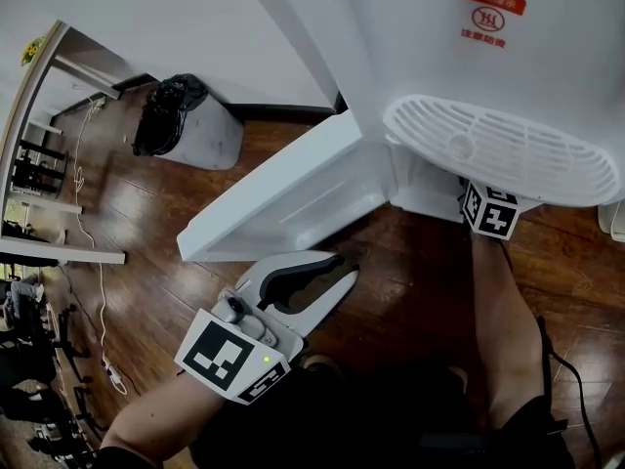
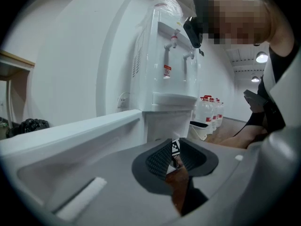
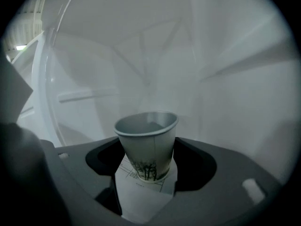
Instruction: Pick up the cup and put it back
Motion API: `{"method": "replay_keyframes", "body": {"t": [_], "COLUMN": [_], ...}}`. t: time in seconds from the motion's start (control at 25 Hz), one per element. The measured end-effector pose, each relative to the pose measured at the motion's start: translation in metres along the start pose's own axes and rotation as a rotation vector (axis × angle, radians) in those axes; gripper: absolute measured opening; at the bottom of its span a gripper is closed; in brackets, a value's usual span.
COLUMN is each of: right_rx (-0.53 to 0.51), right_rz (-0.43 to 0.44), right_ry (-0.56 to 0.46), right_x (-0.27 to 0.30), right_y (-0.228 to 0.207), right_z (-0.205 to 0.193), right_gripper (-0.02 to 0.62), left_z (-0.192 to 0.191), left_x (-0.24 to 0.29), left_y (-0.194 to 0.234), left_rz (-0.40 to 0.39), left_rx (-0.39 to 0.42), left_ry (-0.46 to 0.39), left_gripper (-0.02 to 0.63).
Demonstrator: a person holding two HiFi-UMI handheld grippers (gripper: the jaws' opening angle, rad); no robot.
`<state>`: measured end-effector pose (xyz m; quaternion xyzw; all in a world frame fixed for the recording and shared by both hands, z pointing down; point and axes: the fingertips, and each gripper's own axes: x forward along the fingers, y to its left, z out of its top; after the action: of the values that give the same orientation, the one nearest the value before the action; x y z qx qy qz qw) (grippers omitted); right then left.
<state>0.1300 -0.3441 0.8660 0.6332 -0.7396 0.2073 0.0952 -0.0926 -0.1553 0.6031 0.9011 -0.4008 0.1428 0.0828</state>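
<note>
Under the drip tray (image 1: 508,149) of the white water dispenser (image 1: 439,27), the right hand-held gripper (image 3: 148,142) reaches into the open lower compartment. In the head view only its marker cube (image 1: 490,211) and the person's forearm (image 1: 503,311) behind it show. Its own view looks into the pale, plain interior, where the paper cup (image 3: 146,131) stands between the two jaws. The cup is mouth up and leans slightly, with a dark tree print near its base. Both jaws press against its sides, so this hand-held gripper is grasping the cup. A white surface with faint printed lines shows just beneath the base; whether the cup touches it cannot be told.

The left hand-held gripper (image 1: 347,265) sits low and to the left over the wooden floor (image 1: 410,291), just in front of the swung-open white cabinet door (image 1: 283,198). Its jaws are clenched to a thin slit and nothing is between them. Through that slit, its own view catches the other gripper's marker cube and a strip of floor. That view also shows the dispenser's two taps (image 2: 170,44) and a row of water bottles (image 2: 209,112) by the far wall.

A bin with a black bag (image 1: 190,125) stands against the wall at the upper left, well apart from both grippers.
</note>
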Motion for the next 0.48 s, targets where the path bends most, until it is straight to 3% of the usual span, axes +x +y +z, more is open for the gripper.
{"method": "replay_keyframes", "body": {"t": [0.48], "right_rx": [-0.027], "right_rz": [-0.024], "right_ry": [-0.034], "right_x": [0.0035], "right_y": [-0.0005], "right_z": [0.0047], "right_gripper": [0.318], "left_z": [-0.0054], "left_x": [-0.0059], "left_y": [0.0092], "left_rz": [0.011], "left_rx": [-0.008], "left_ry": [0.012], "left_gripper": [0.354]}}
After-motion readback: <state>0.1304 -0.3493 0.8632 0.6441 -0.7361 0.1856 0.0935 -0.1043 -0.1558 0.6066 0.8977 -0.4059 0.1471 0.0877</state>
